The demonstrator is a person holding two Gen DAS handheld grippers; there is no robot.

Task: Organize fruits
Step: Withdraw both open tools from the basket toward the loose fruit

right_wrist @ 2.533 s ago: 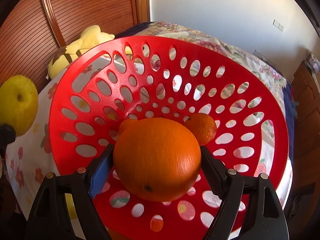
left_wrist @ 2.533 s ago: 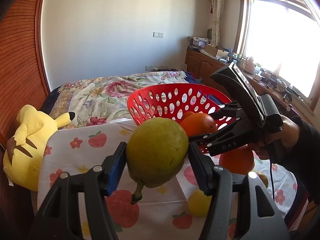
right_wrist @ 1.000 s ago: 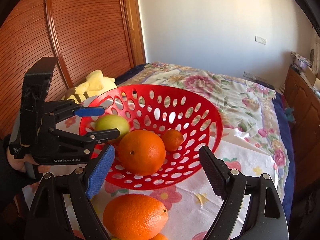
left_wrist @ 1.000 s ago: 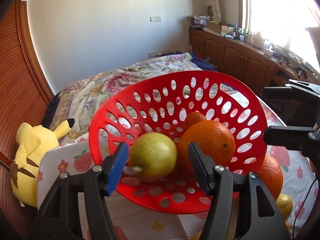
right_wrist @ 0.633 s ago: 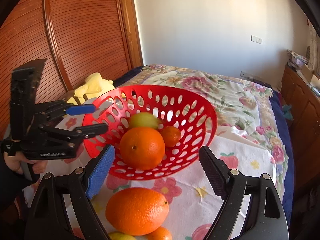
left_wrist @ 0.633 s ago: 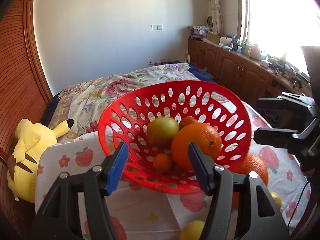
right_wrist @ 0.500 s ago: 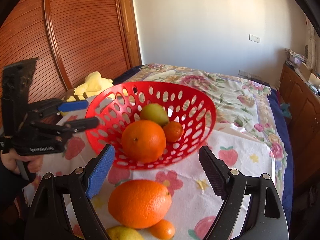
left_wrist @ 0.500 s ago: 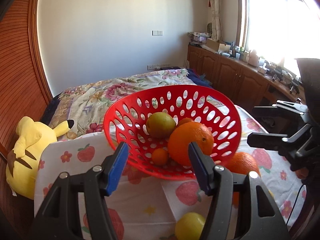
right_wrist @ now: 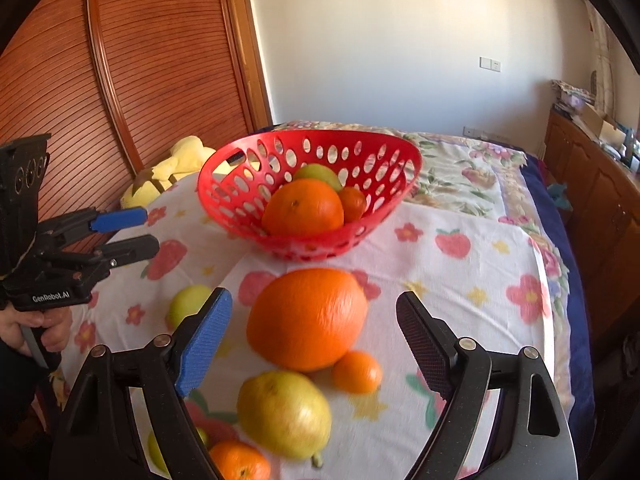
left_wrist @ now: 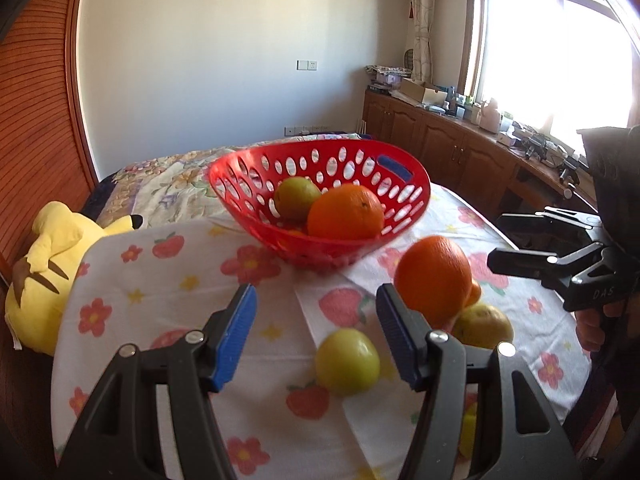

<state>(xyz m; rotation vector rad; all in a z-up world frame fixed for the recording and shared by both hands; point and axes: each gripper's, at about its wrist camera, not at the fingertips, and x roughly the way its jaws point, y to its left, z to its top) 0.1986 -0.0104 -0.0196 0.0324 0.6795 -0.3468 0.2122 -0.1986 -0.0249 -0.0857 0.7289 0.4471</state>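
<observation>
While both my claws are hanging released and empty over the flowered tablecloth [right_wrist: 472, 276], I am judging that the big loose orange [right_wrist: 307, 319] is the fruit the coming move turns on. It is lying on the cloth straight ahead of my right gripper [right_wrist: 316, 344], squarely between its spread jaws and just beyond the tips, with a small mandarin [right_wrist: 357, 372] touching its near right side and a yellow pear [right_wrist: 285, 414] closer to me. For my left gripper [left_wrist: 316, 336] the same orange is sitting off to the right, outside the right jaw, so my right hand is the nearer one; a green pear [left_wrist: 347, 361] is lying between the left jaws instead. Behind it, toward the cloth's far edge, the red basket [right_wrist: 240, 224] is holding an orange, a pear and a mandarin.
</observation>
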